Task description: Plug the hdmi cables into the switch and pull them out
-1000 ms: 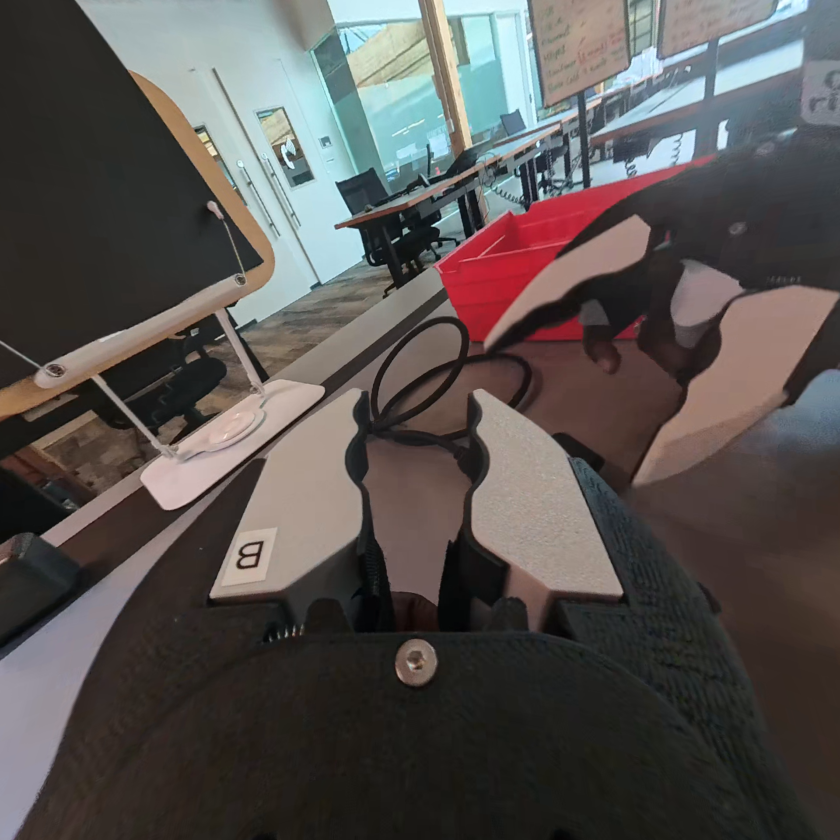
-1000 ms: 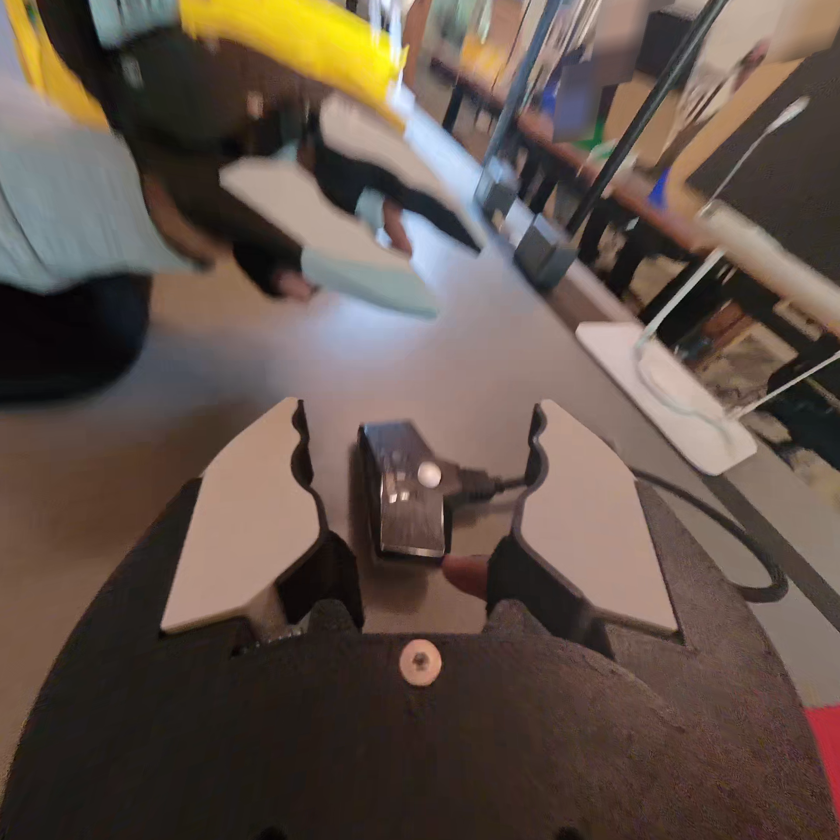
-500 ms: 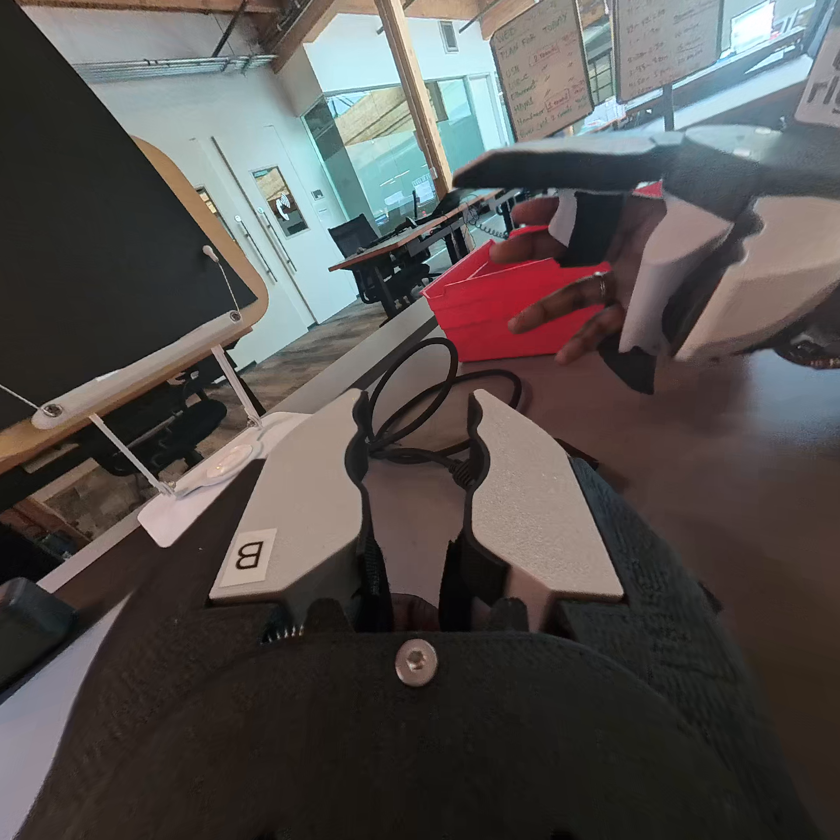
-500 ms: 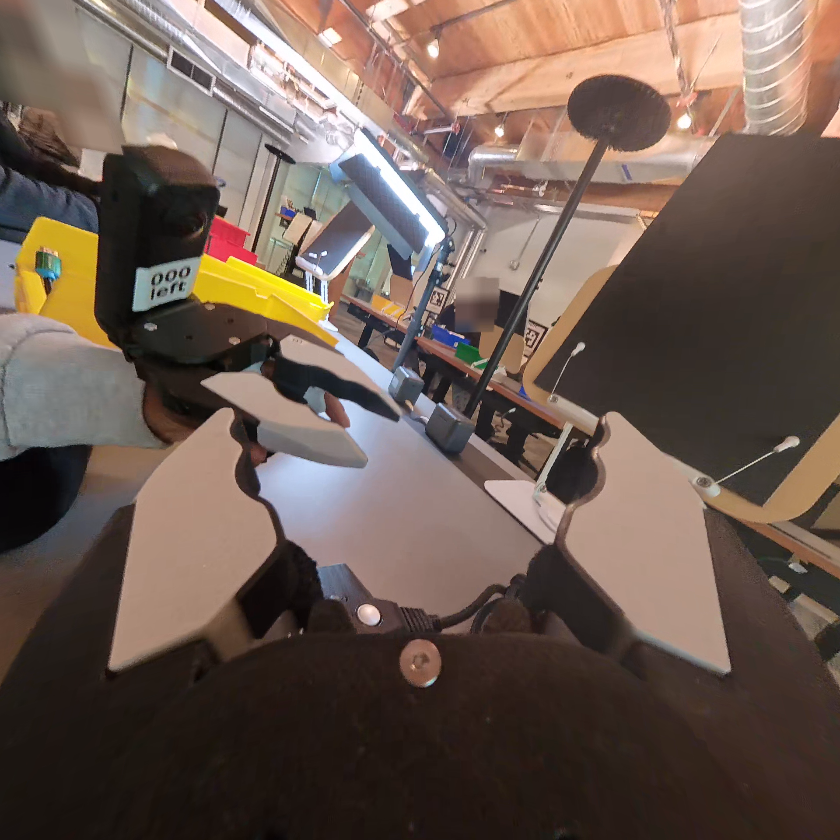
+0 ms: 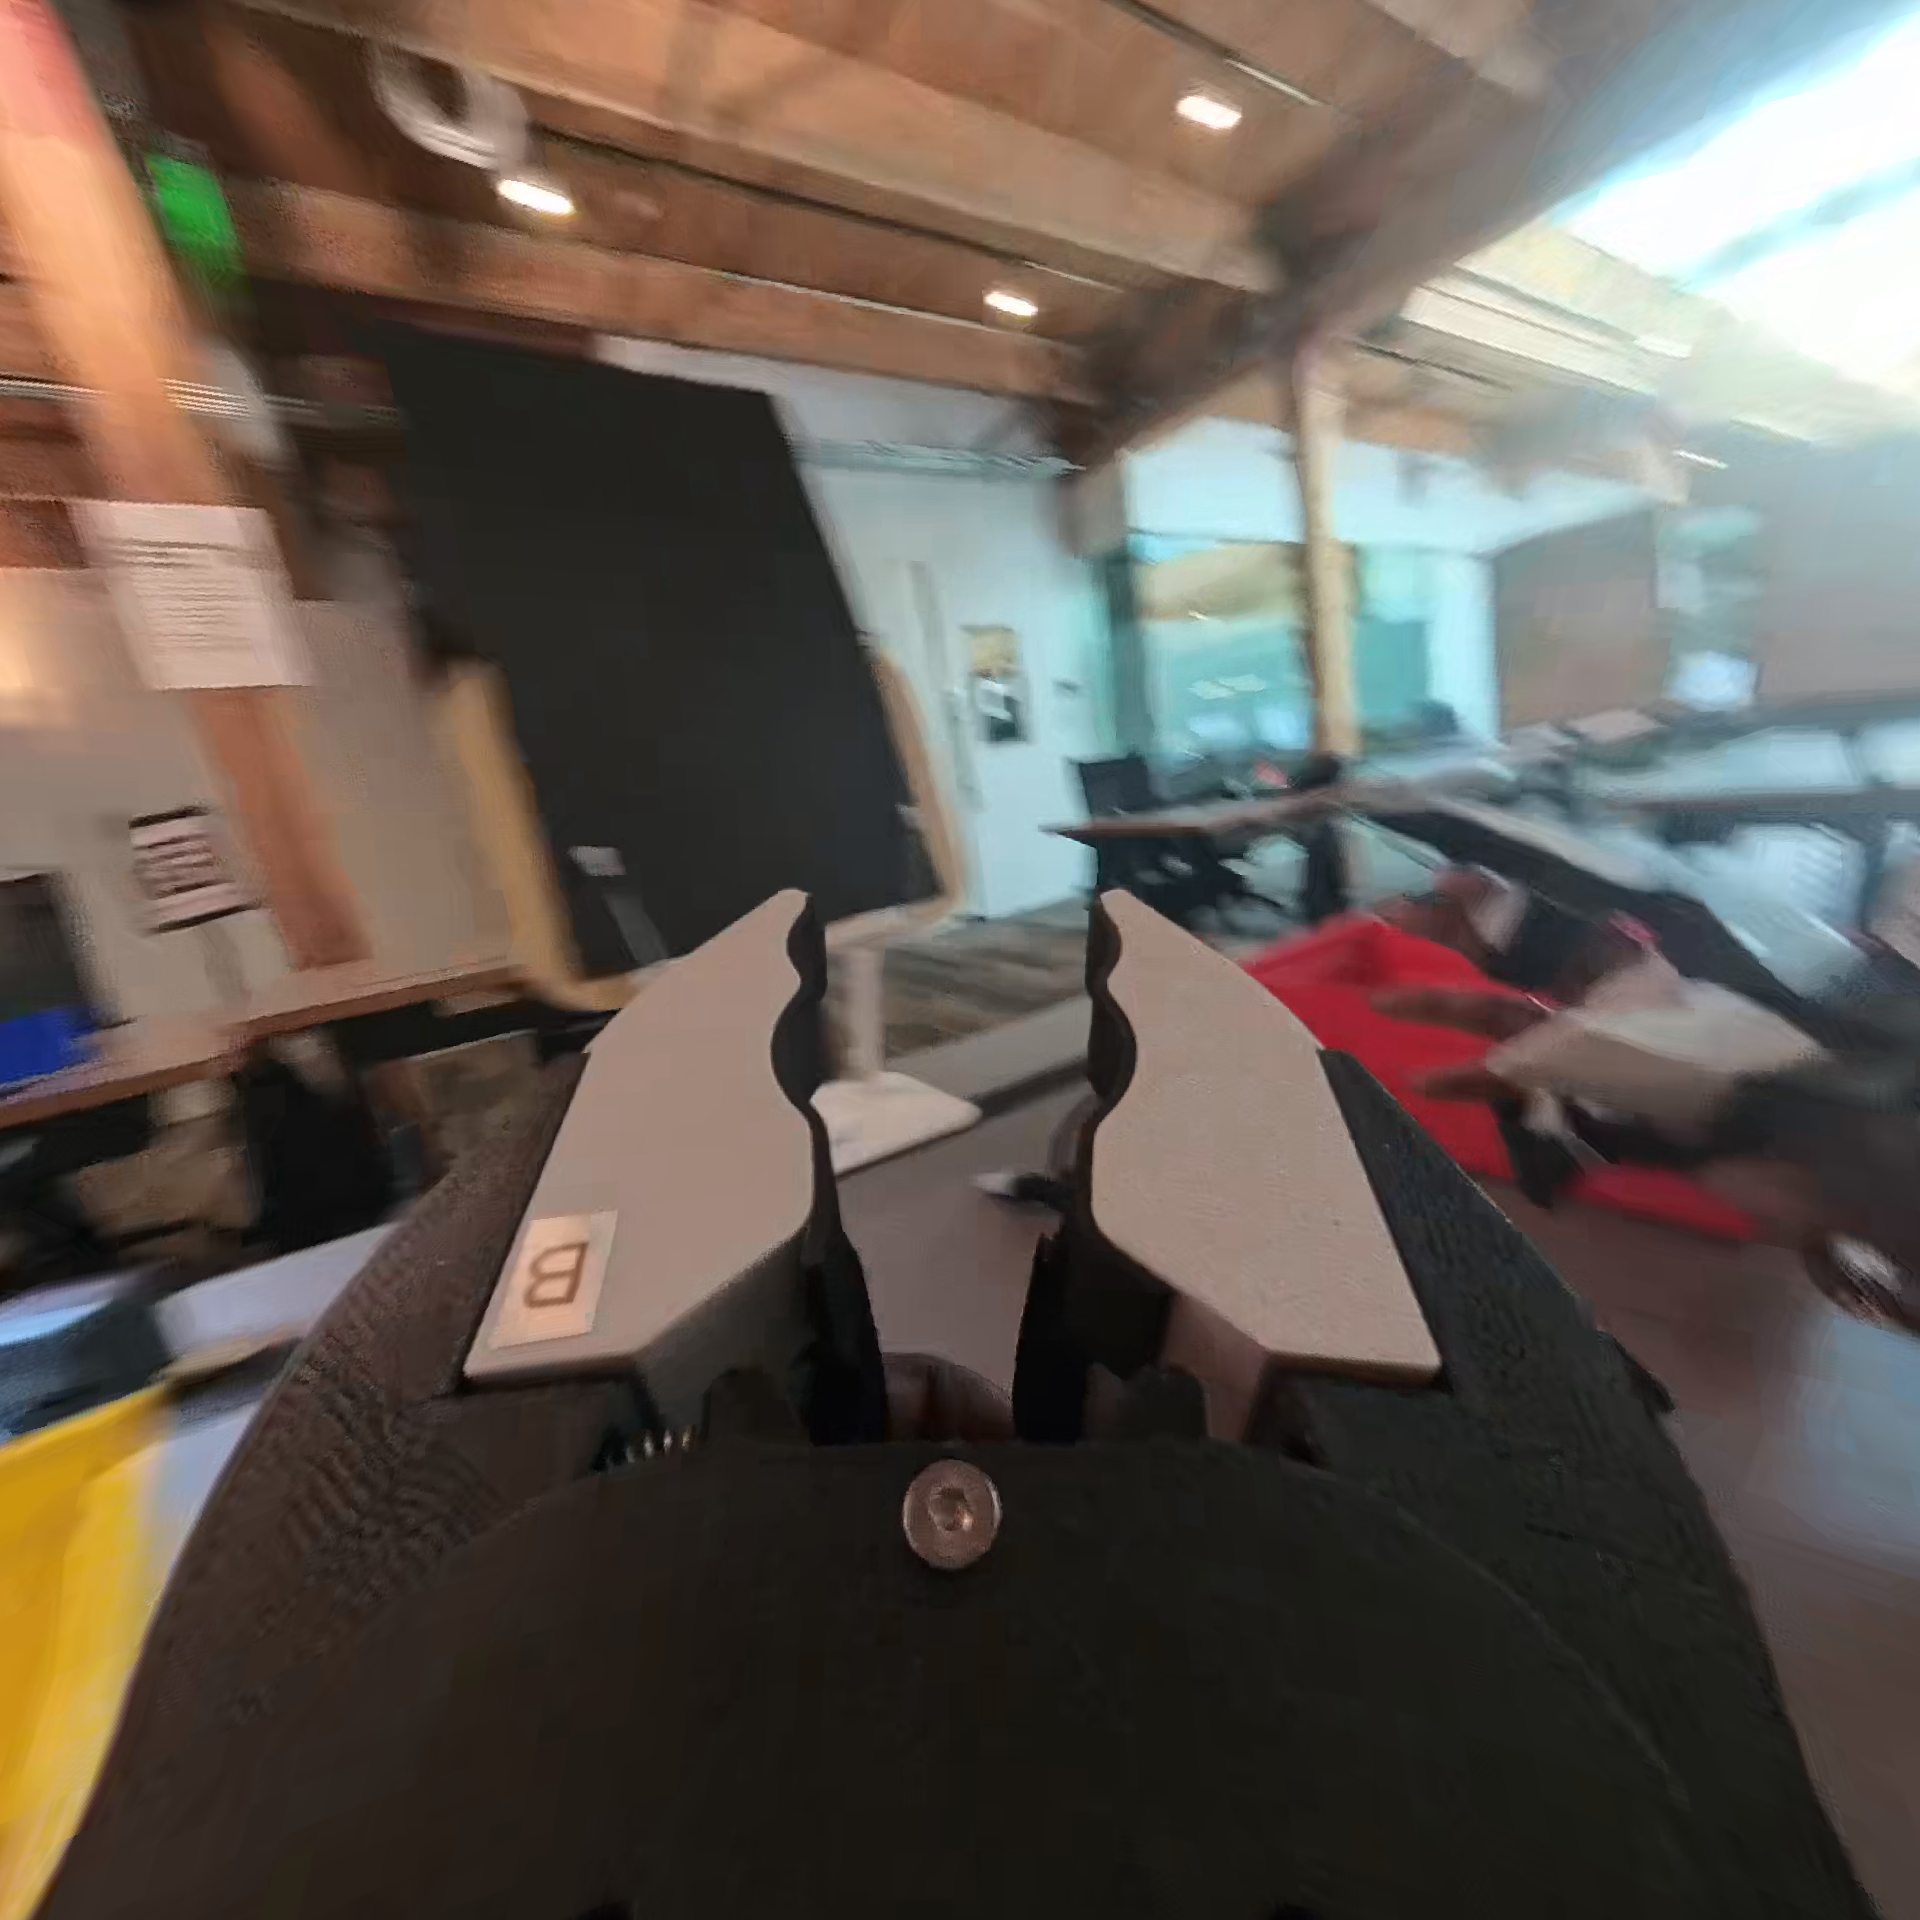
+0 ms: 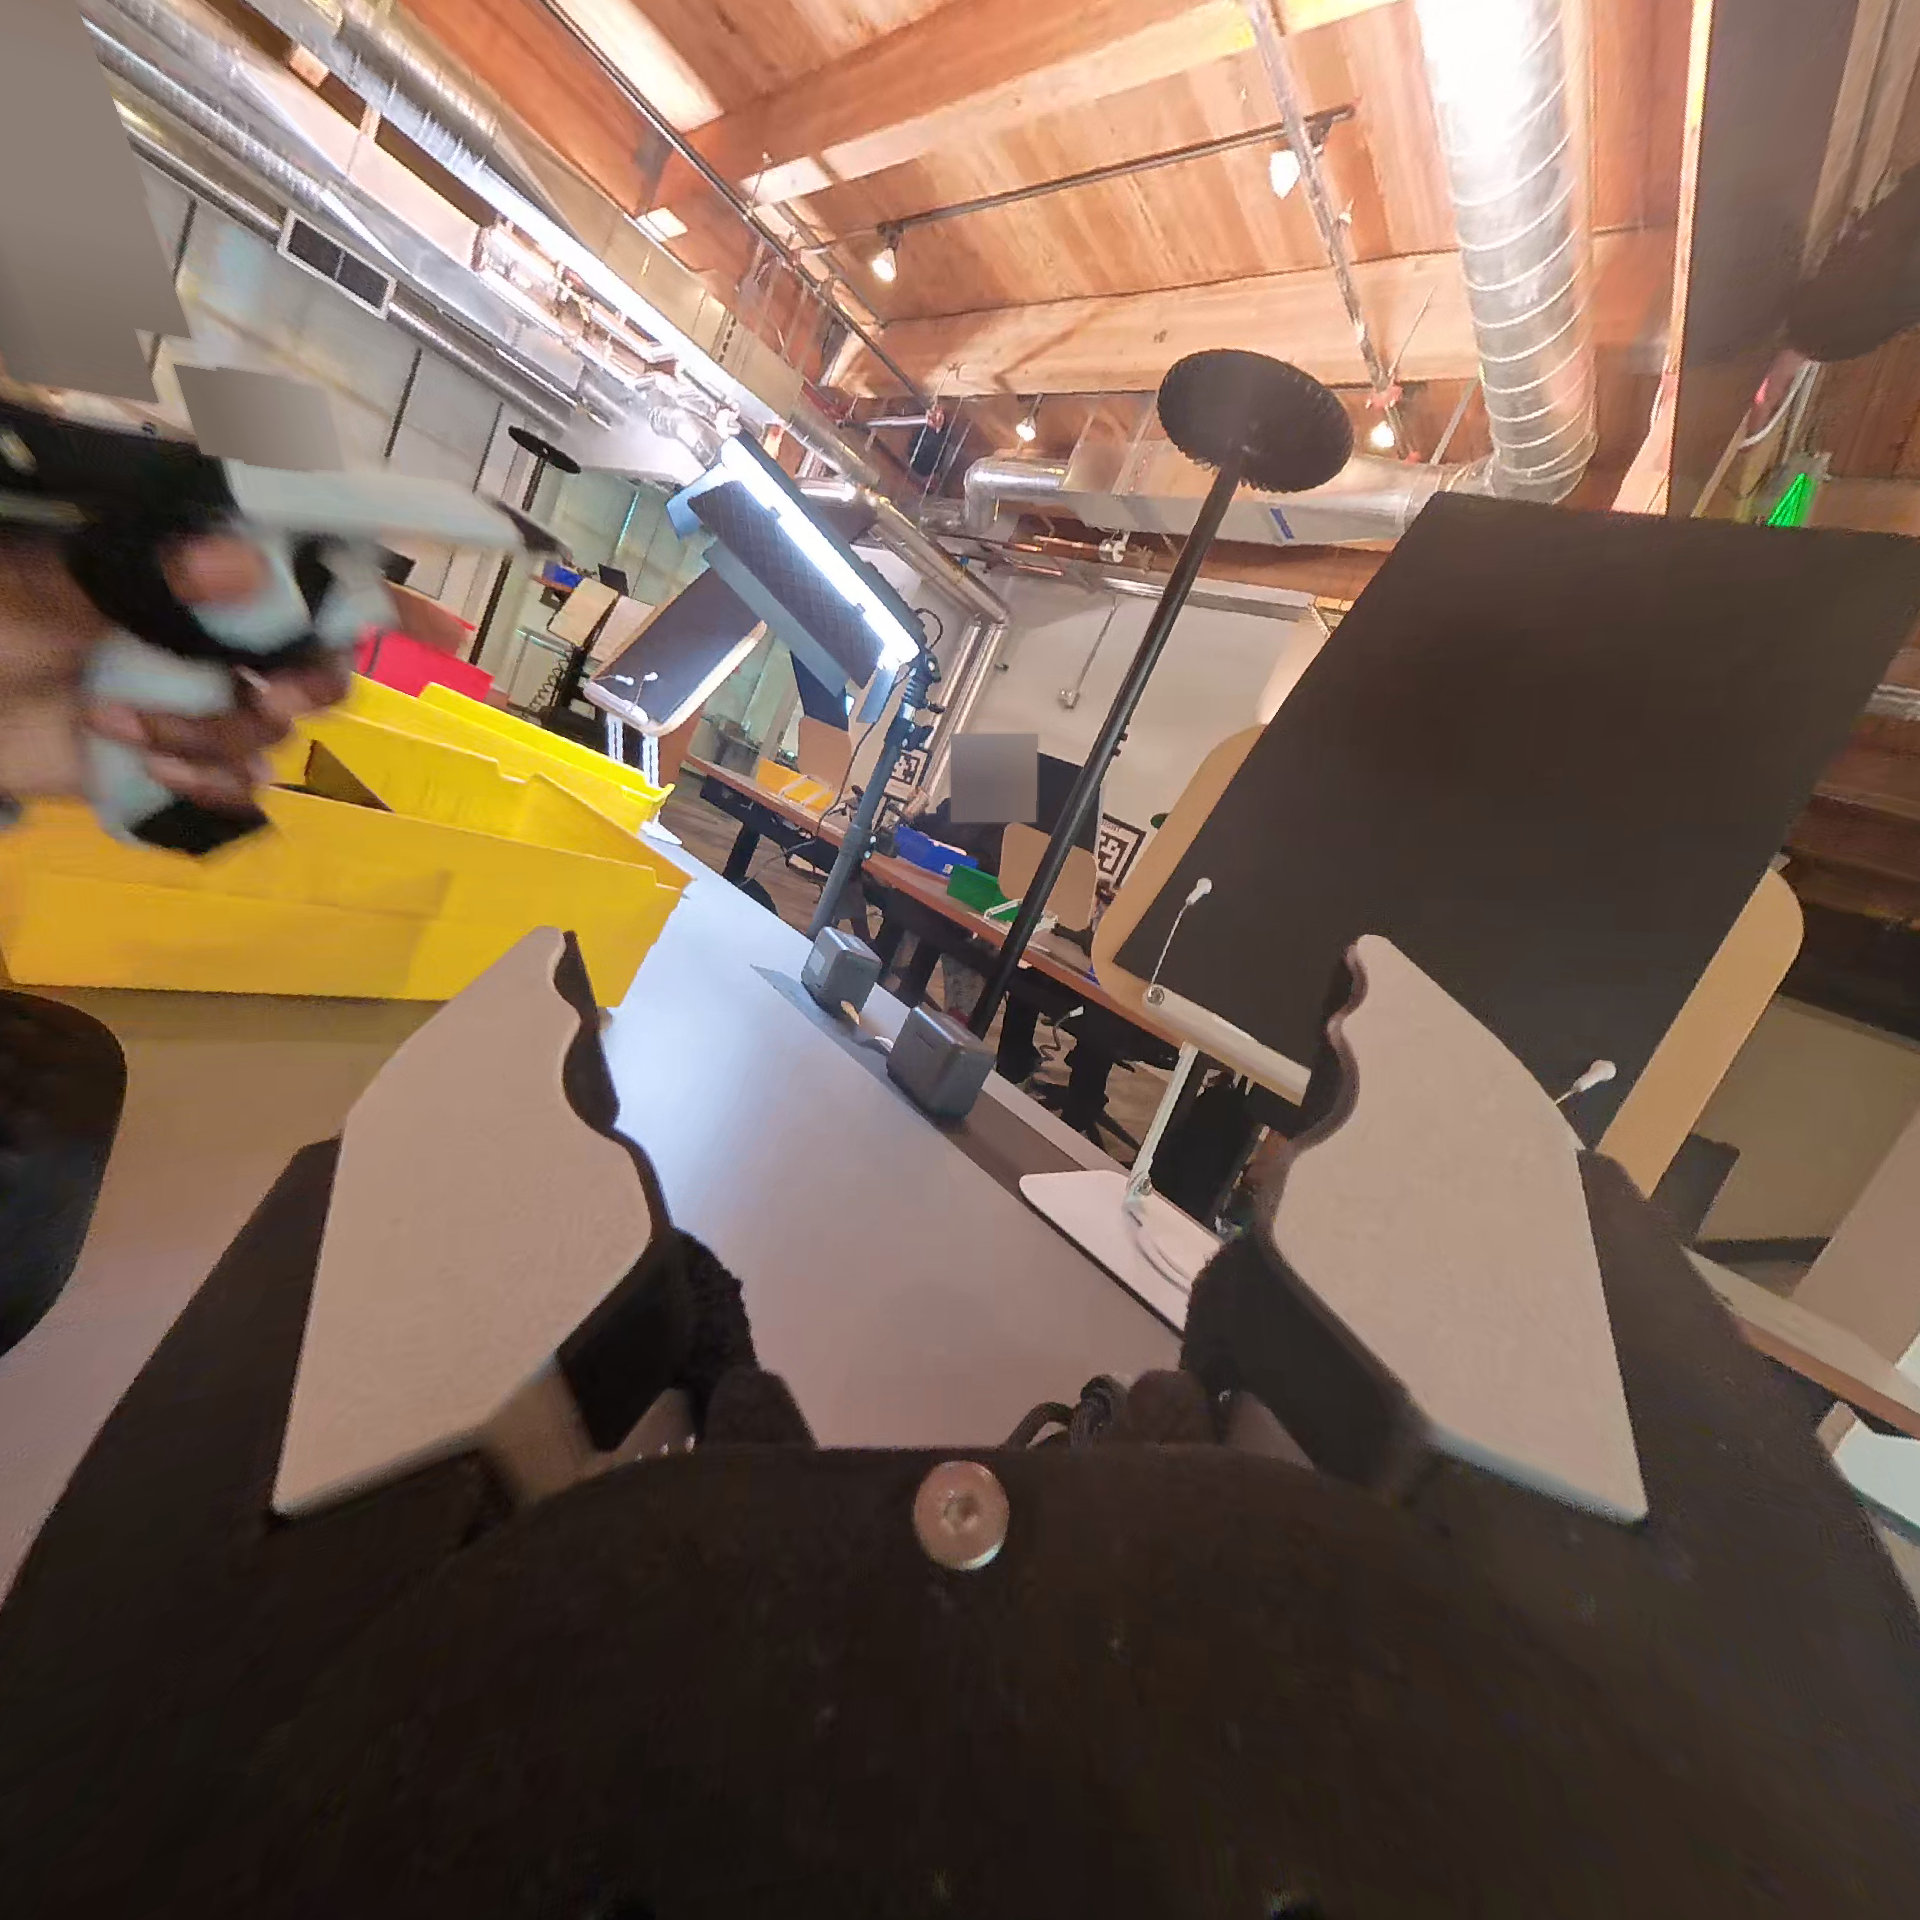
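While you hold both tongs raised above the tabletop (image 6: 883, 1226), the left tongs (image 5: 951, 935) stand partly open and empty; the right tongs (image 6: 956, 987) stand wide open and empty. A blurred cable (image 5: 1029, 1184) lies on the tabletop beyond the left tongs; the switch is out of view.

Both grippers share one build: a rough, textured black body with a single silver hex screw (image 5: 952, 1512) at its centre, and two flat pale-grey fingers with wavy black-lined inner edges. The left gripper (image 5: 948, 914) carries a small lettered sticker (image 5: 554, 1279) on one finger; the right gripper (image 6: 956, 951) bears none.
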Demonstrator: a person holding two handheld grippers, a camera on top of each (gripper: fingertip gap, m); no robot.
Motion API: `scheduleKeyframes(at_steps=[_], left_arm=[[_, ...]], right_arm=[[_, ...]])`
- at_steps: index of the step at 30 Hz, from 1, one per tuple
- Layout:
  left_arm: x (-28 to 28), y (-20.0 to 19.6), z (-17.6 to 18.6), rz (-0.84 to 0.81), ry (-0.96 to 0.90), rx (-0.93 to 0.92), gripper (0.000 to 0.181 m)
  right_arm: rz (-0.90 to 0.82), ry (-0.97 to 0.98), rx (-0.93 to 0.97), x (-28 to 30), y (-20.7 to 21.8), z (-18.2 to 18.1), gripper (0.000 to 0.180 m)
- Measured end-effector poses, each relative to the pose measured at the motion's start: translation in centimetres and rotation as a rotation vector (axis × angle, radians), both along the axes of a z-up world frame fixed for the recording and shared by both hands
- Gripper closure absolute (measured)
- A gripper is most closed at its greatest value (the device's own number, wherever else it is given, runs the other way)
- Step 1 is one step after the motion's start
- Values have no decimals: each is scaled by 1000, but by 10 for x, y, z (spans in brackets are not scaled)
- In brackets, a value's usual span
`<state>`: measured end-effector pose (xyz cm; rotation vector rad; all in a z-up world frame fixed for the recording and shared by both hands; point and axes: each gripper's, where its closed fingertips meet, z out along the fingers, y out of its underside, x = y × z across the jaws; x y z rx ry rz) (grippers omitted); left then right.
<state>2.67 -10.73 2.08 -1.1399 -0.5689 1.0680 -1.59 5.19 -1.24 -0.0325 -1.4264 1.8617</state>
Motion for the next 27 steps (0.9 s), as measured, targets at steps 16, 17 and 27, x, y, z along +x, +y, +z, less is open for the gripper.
scheduleKeyframes(at_steps=[16, 17, 27], left_arm=[[141, -321, -136, 794, -614, 564, 126], [139, -322, -144, 807, -650, 551, 126], [129, -331, -176, 1057, -822, 361, 122]], right_arm=[[16, -5, 83, 6, -19, -18, 52], [11, 11, 92, 8, -19, -17, 52], [20, 84, 137, 21, -24, -16, 57]])
